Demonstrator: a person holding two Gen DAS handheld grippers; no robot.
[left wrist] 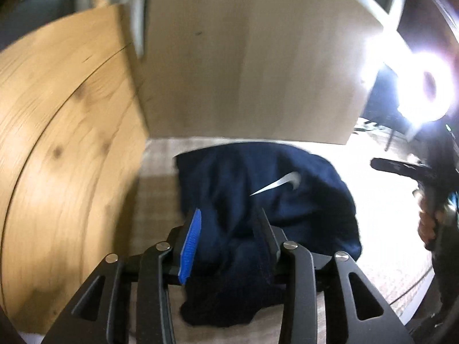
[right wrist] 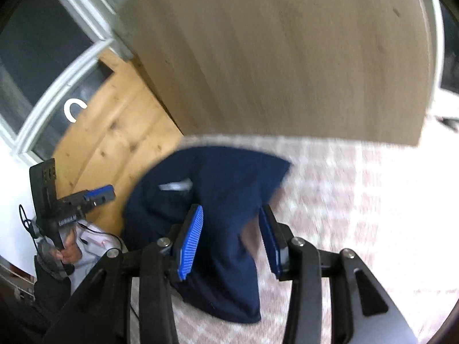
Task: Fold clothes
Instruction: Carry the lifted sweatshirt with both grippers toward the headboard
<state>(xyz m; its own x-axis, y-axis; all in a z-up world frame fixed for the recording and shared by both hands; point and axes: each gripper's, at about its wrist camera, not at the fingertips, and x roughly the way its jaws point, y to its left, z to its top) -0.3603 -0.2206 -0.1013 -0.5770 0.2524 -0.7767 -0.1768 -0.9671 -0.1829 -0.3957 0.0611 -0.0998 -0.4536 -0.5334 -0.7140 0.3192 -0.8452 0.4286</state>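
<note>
A crumpled navy garment [left wrist: 287, 200] [right wrist: 223, 177] with a white swoosh logo [left wrist: 278, 185] lies on a pale checked surface [right wrist: 344, 200]. My left gripper [left wrist: 229, 213] stands over its near edge with the jaws apart. Slack cloth lies between the blue pads [left wrist: 190, 246], which do not press on it. My right gripper [right wrist: 232, 209] straddles another fold of the same garment, also open, and bare surface shows beside its right pad [right wrist: 269, 243]. Each gripper shows at the edge of the other's view: the right gripper [left wrist: 401, 169] and the left gripper [right wrist: 97, 195].
A pale wooden board [left wrist: 243, 71] stands upright just behind the garment, with a knotty pine panel [left wrist: 57, 143] to its left. A bright ring lamp [left wrist: 424, 86] glares at the right. A white-framed window [right wrist: 57, 71] and a person's hand [right wrist: 67, 253] are at the left.
</note>
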